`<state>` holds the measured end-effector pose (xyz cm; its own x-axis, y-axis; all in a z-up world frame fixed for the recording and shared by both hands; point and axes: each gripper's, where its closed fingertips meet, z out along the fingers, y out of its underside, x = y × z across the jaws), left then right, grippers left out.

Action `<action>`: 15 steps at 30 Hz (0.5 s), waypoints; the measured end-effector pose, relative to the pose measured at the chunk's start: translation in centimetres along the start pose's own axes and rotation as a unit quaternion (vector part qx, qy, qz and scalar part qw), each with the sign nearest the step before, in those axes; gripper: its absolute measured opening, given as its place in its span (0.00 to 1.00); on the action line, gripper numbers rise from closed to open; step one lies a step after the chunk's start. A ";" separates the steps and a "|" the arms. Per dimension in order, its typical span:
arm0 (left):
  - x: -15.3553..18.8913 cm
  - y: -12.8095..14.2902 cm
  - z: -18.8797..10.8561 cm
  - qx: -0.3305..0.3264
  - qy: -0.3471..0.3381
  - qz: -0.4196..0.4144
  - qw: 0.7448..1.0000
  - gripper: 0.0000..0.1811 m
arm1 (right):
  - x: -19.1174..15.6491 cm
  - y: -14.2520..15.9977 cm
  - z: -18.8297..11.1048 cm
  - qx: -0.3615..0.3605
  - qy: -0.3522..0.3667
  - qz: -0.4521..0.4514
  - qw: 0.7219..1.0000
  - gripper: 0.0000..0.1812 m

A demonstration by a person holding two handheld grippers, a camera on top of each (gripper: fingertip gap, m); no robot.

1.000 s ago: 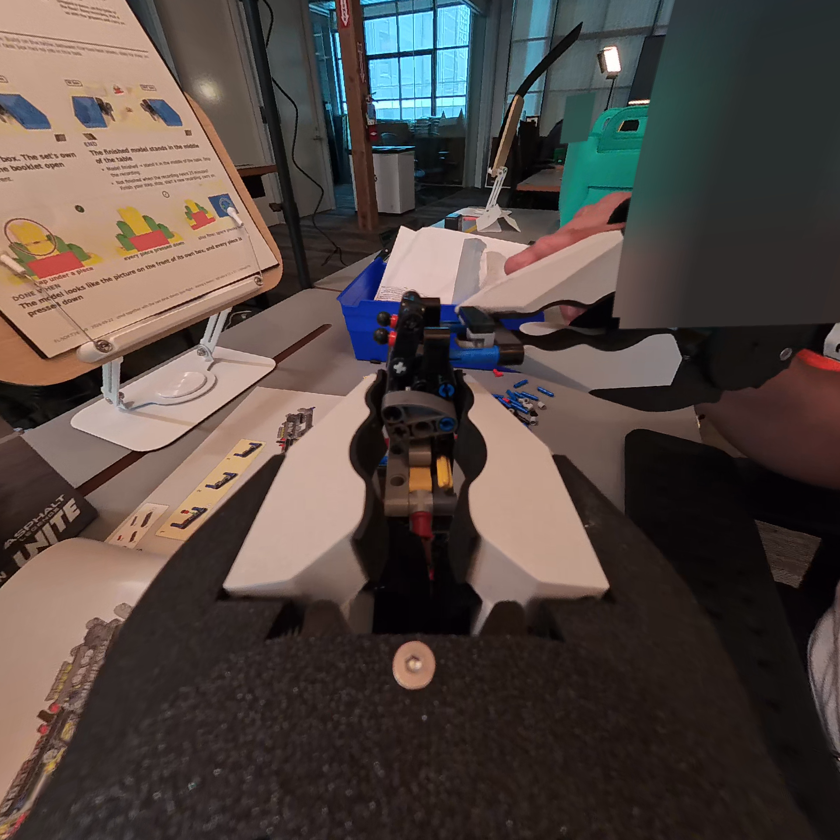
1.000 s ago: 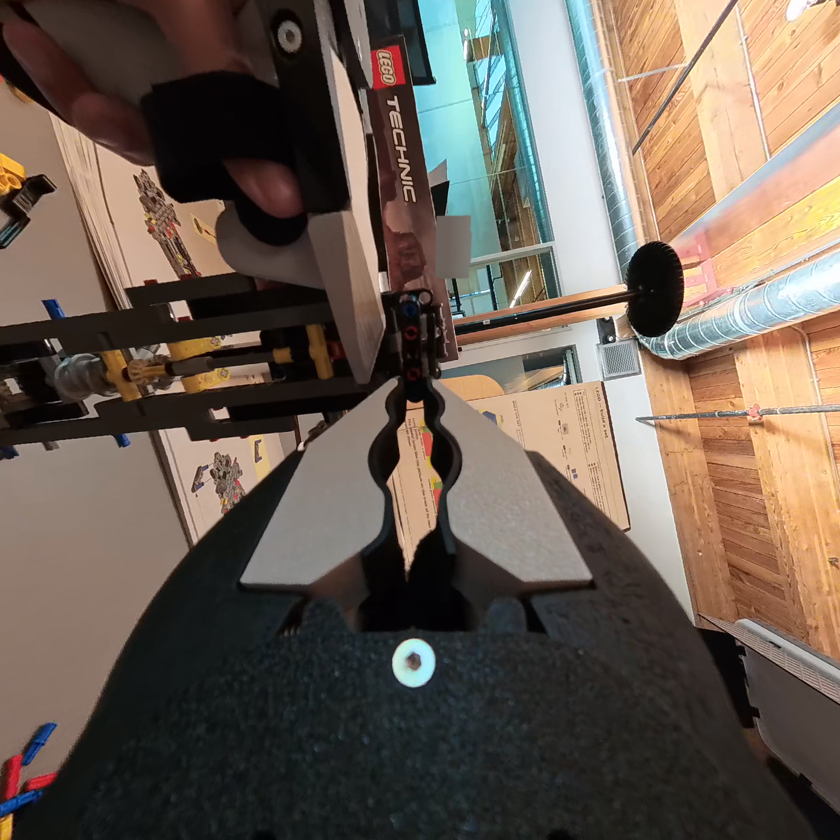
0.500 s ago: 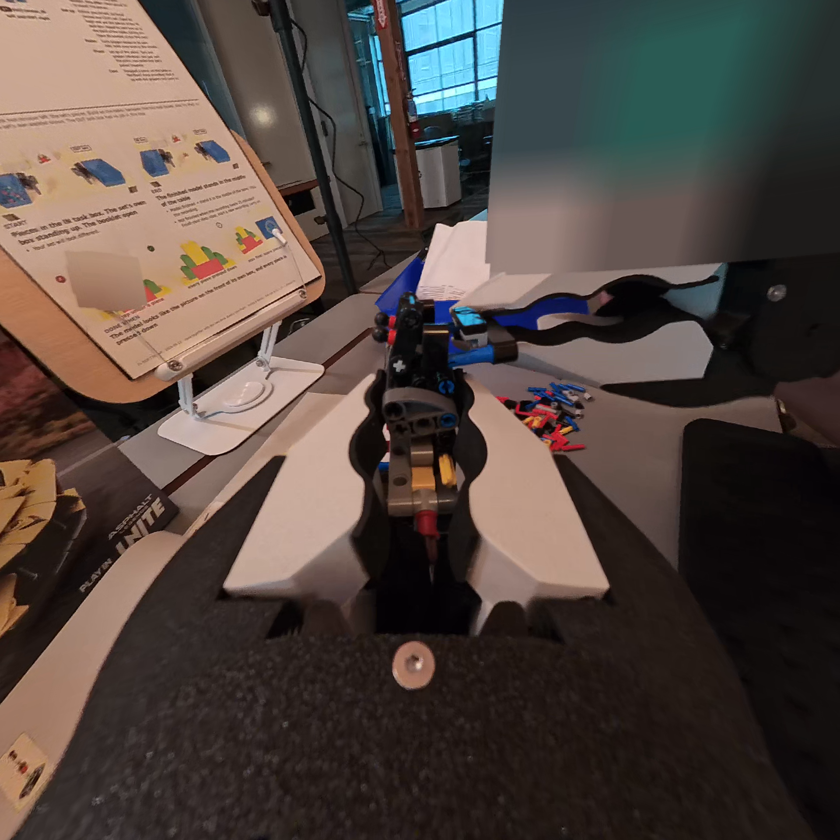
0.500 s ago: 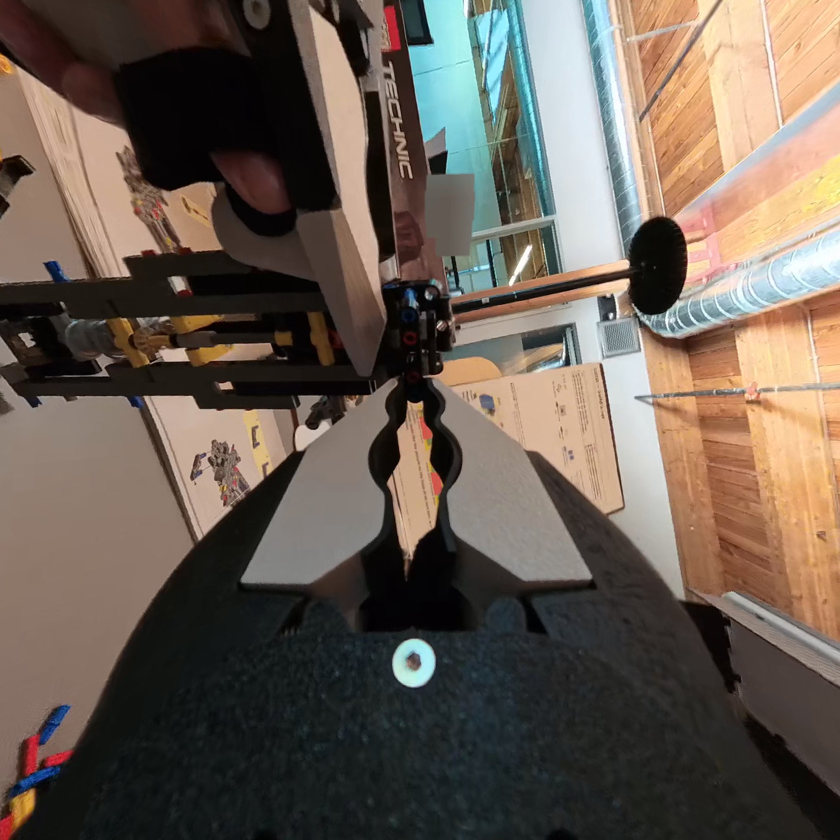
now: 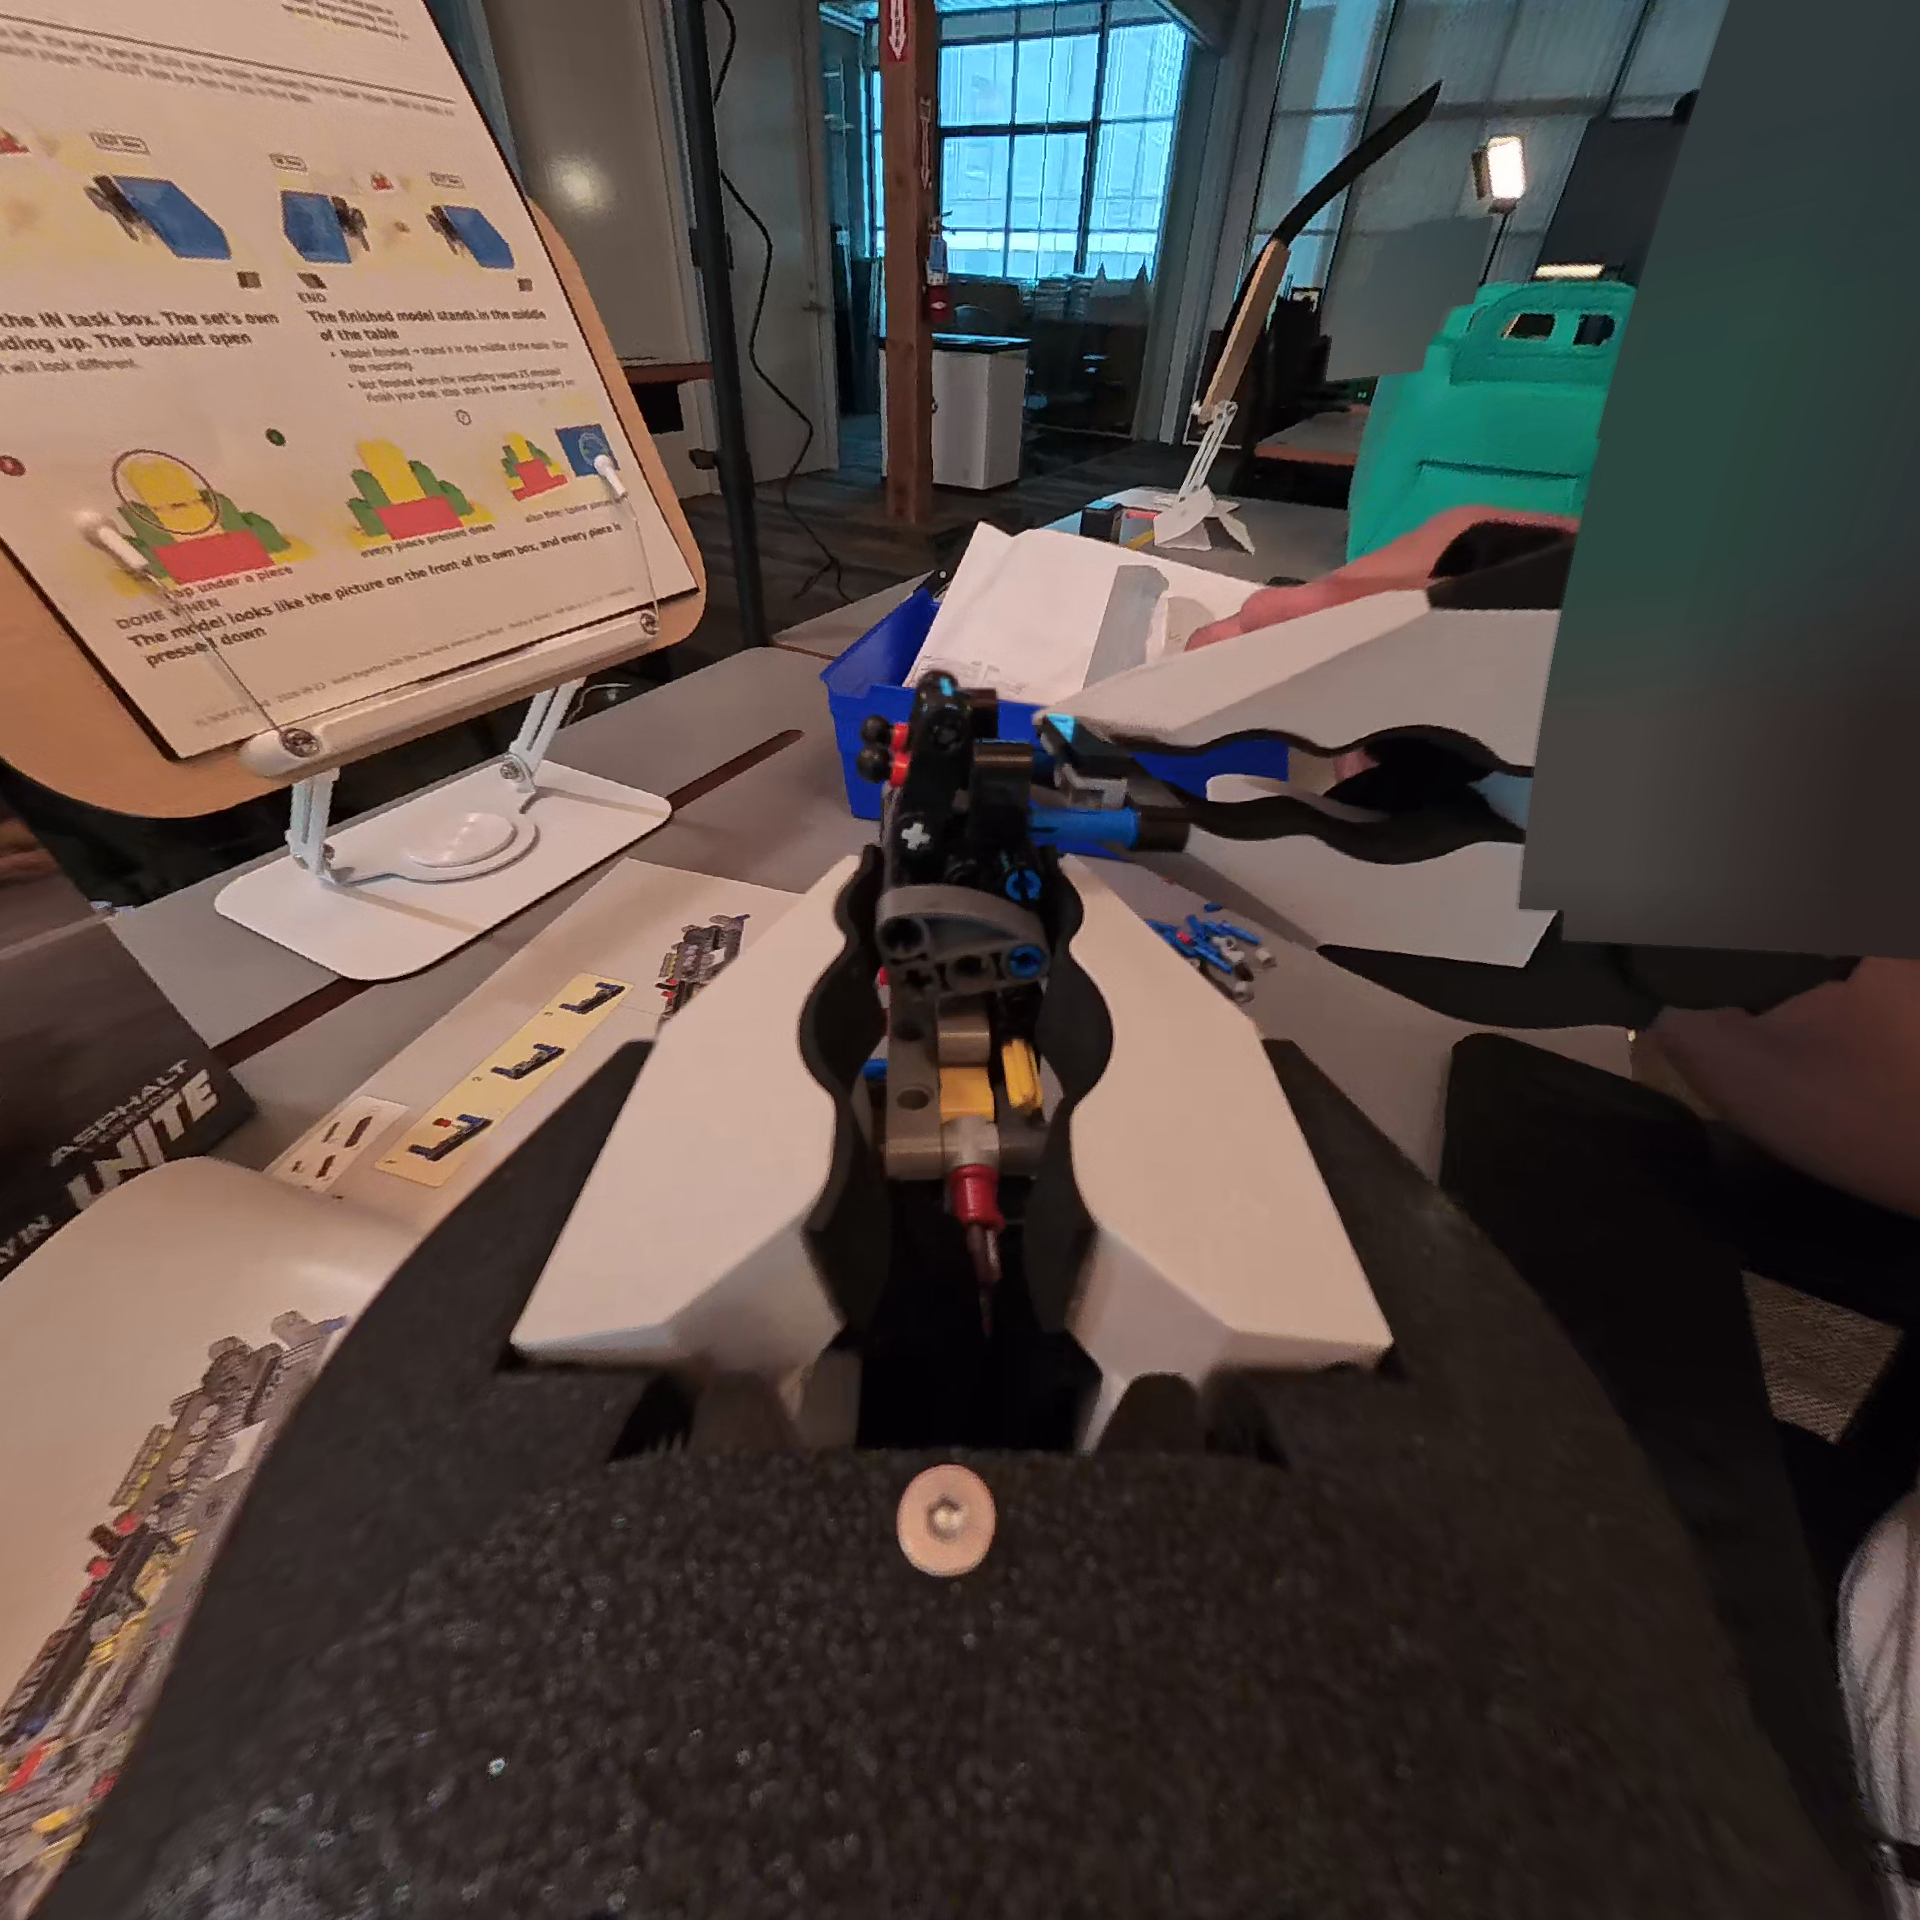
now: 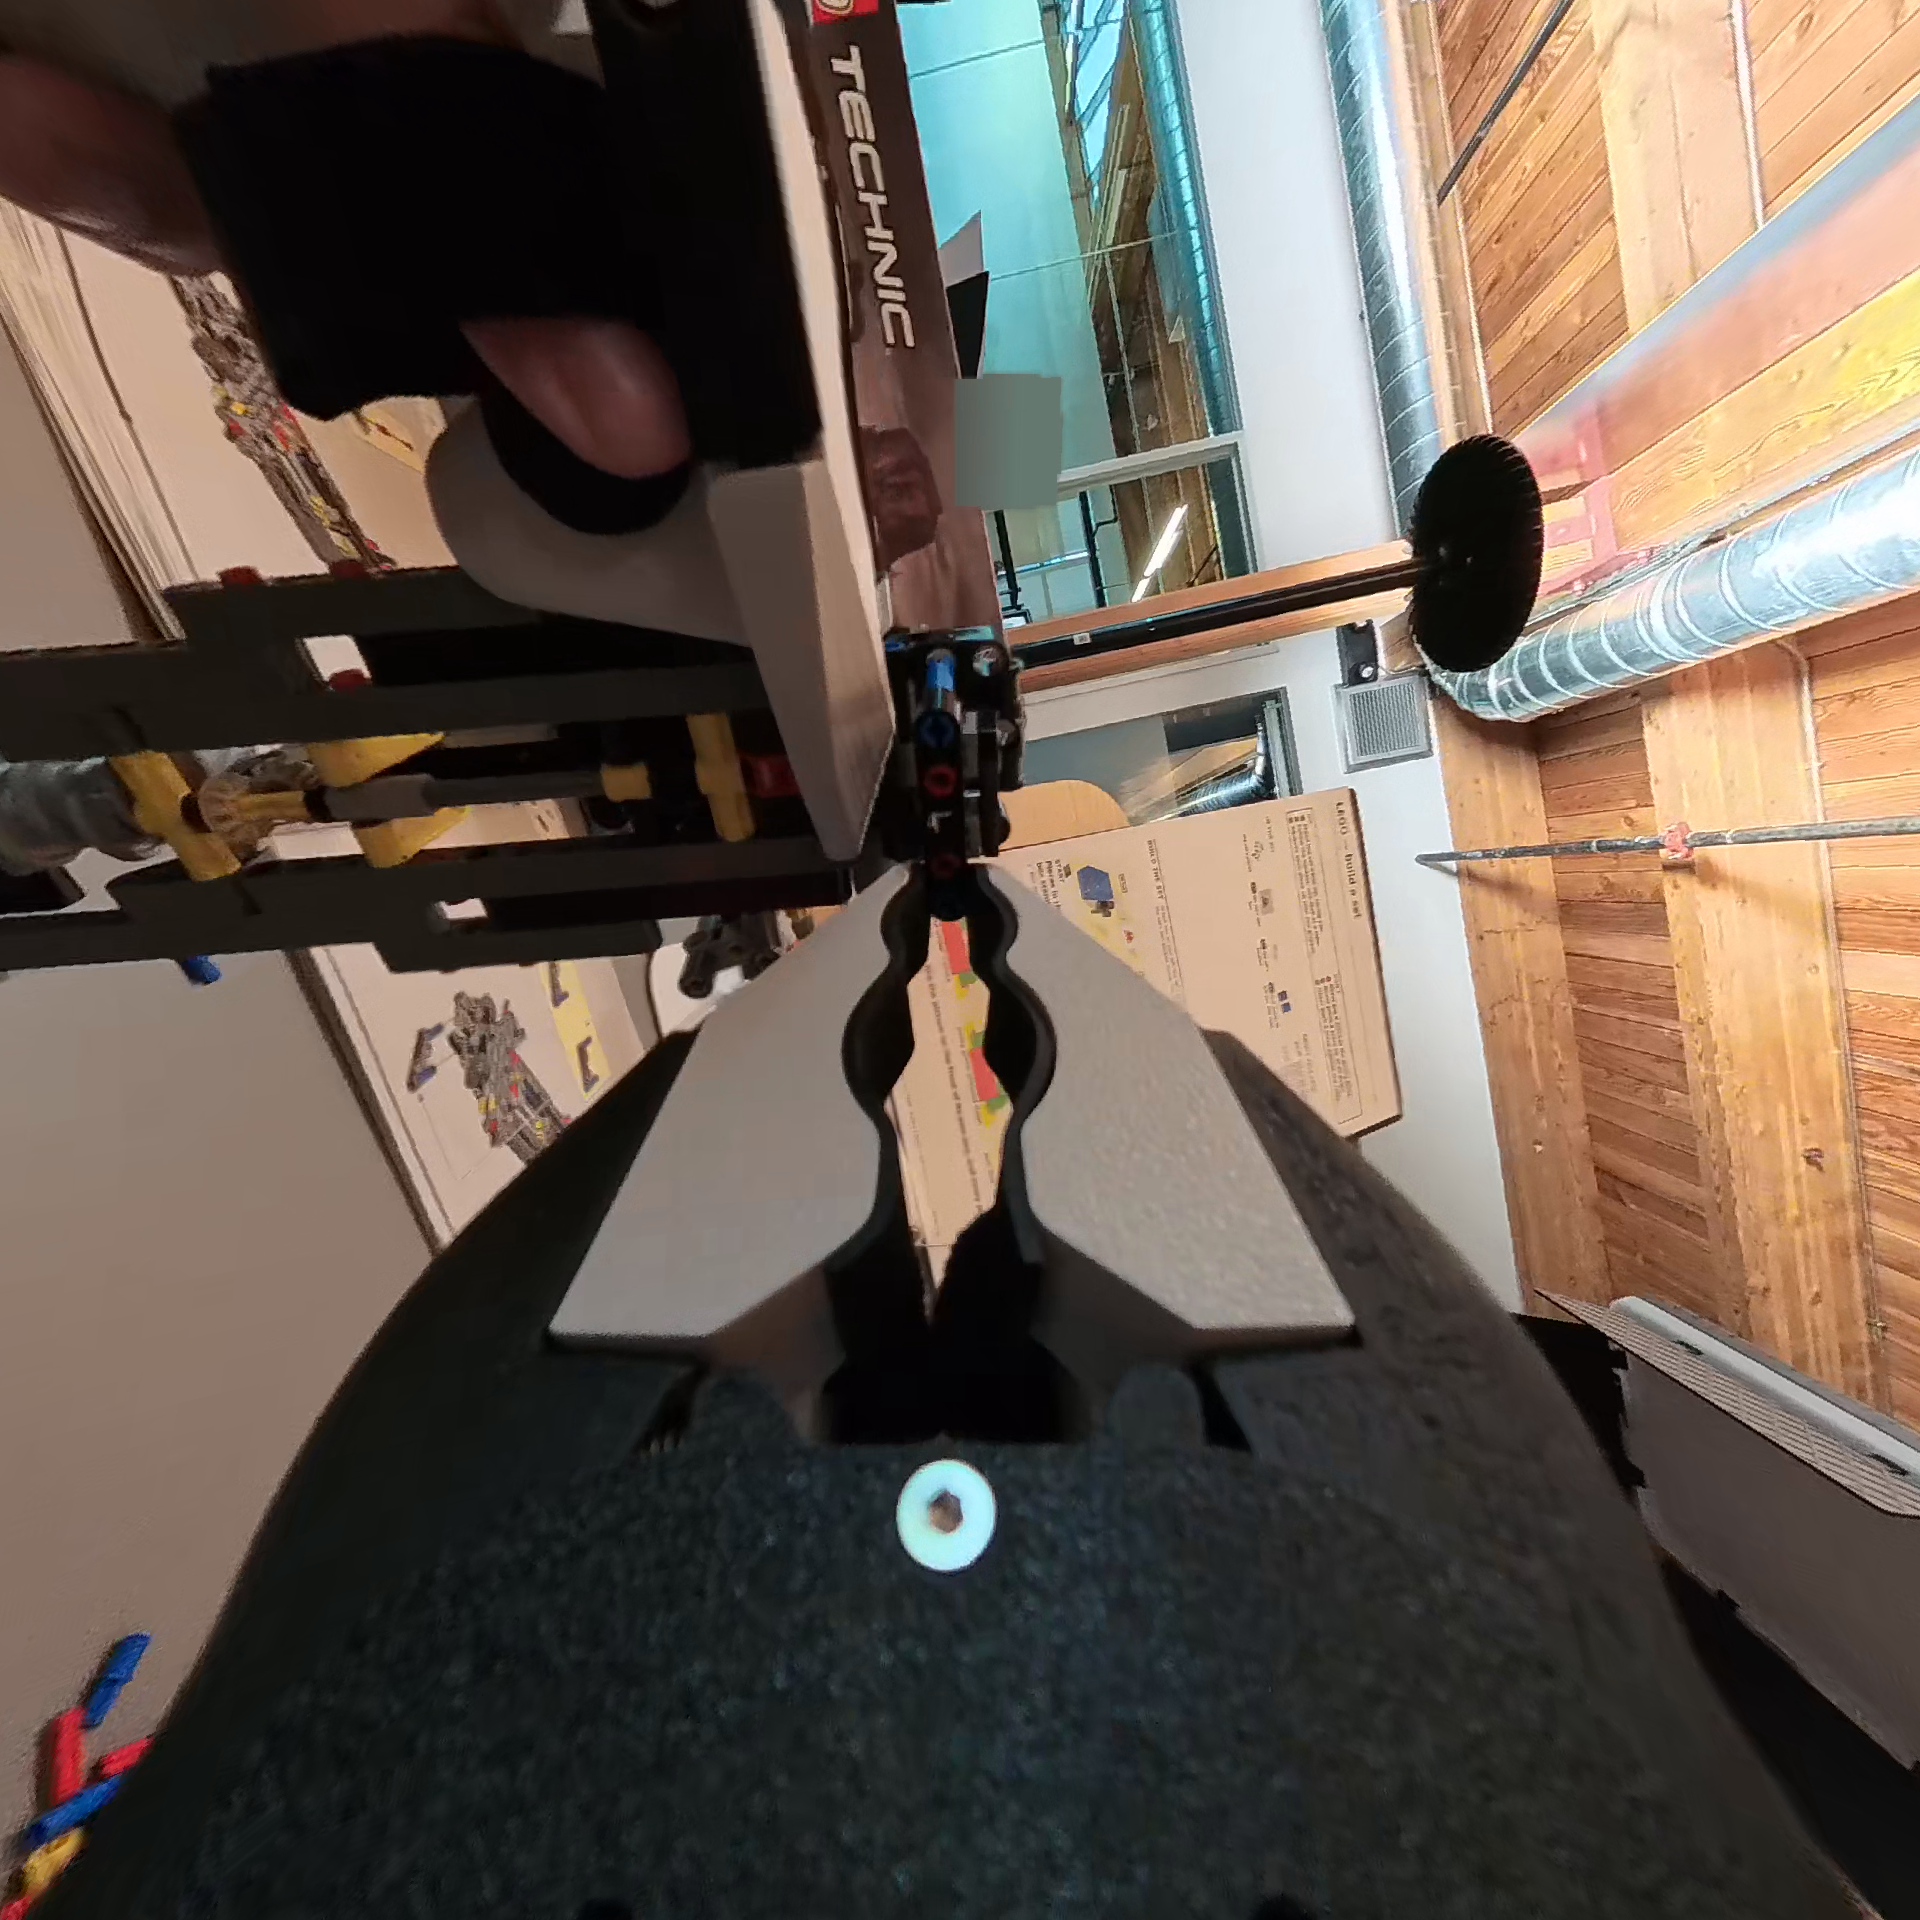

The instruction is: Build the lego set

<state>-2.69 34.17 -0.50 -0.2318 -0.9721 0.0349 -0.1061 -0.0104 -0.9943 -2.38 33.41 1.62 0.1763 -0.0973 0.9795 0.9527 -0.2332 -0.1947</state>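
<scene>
Lego chassis [image 5: 966, 997] sits clamped lengthwise in your left gripper's [image 5: 961, 935] jaws above the desk [image 5: 727, 831]. It looks light, rigid, yet prone to popping apart. Your right gripper's [image 6: 940, 883] jaws pinch its front end; hold the beams, not the pins.

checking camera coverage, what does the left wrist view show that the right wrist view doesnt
Only the left wrist view shows the blue bin with white papers, the white foot of the stand under the instruction board, and the right tongs from outside, reaching the model's far end.

Only the right wrist view shows the wood-plank wall, silver ducts, the set's box, and the model's long black beams side-on.

Both share the lego model, the instruction board, the open booklet and loose pieces.
</scene>
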 end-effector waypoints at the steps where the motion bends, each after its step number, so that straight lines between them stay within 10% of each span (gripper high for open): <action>1: -0.1 0.1 0.0 -0.003 -0.004 0.006 1.000 0.13 | -0.1 0.1 0.1 -0.002 -0.006 0.004 1.000 0.03; 8: -0.2 0.5 0.3 -0.020 -0.044 0.087 0.995 0.14 | -0.7 0.5 -0.2 0.014 -0.048 0.031 0.998 0.03; 15: -3.0 0.0 -0.3 -0.015 -0.087 0.068 0.994 0.13 | -1.2 0.5 -1.6 0.071 -0.188 0.277 0.940 0.03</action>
<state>-2.27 37.11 -0.61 -0.0755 -0.9898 -0.1204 -0.1143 0.1286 -0.9851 -2.54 31.87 0.25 0.7043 0.1885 0.6844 0.7078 -0.1126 -0.6974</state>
